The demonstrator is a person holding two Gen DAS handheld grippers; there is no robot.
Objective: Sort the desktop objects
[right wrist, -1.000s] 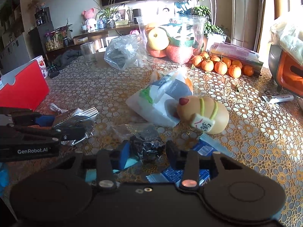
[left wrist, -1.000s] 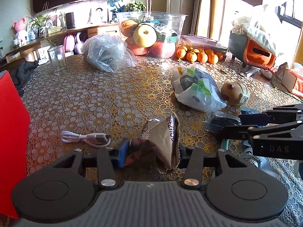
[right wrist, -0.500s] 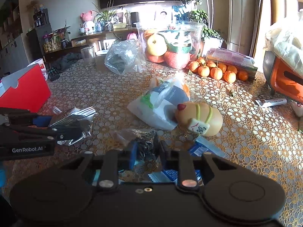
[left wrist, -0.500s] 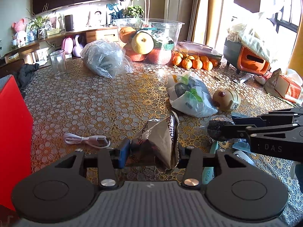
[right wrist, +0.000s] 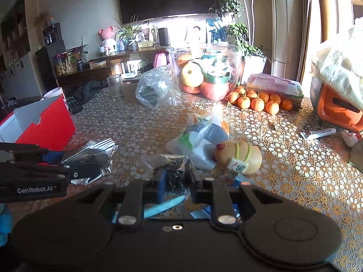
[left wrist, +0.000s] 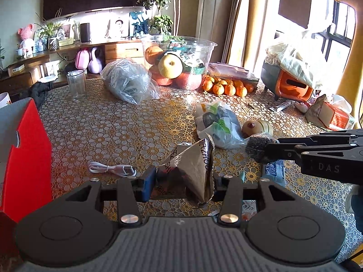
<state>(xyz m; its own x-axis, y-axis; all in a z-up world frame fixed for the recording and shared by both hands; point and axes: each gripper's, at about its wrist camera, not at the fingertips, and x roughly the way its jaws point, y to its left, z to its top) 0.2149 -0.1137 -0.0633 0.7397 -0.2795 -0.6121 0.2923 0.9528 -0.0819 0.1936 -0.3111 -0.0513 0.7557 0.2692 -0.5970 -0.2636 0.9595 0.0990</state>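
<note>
My left gripper [left wrist: 181, 181] is shut on a crumpled silver foil snack bag [left wrist: 192, 167] and holds it above the table; the bag also shows in the right wrist view [right wrist: 90, 158]. My right gripper [right wrist: 175, 179] is shut on a small clear packet of dark stuff [right wrist: 175, 170], lifted off the table; it shows as a dark lump [left wrist: 258, 147] at the right gripper's tip in the left wrist view. The two grippers are side by side, left of the plastic bag.
A red box [left wrist: 27, 158] stands at the left edge. A white cable [left wrist: 111, 170], a plastic bag of items [left wrist: 217, 122], a bun-shaped toy [right wrist: 238, 158], a glass [left wrist: 77, 86], a fruit bowl [left wrist: 179, 61], tangerines [right wrist: 256, 99] and blue wrappers [left wrist: 274, 170] lie on the table.
My right gripper closed on the dark packet and lifted it off the table. Both grippers have risen with their loads.
</note>
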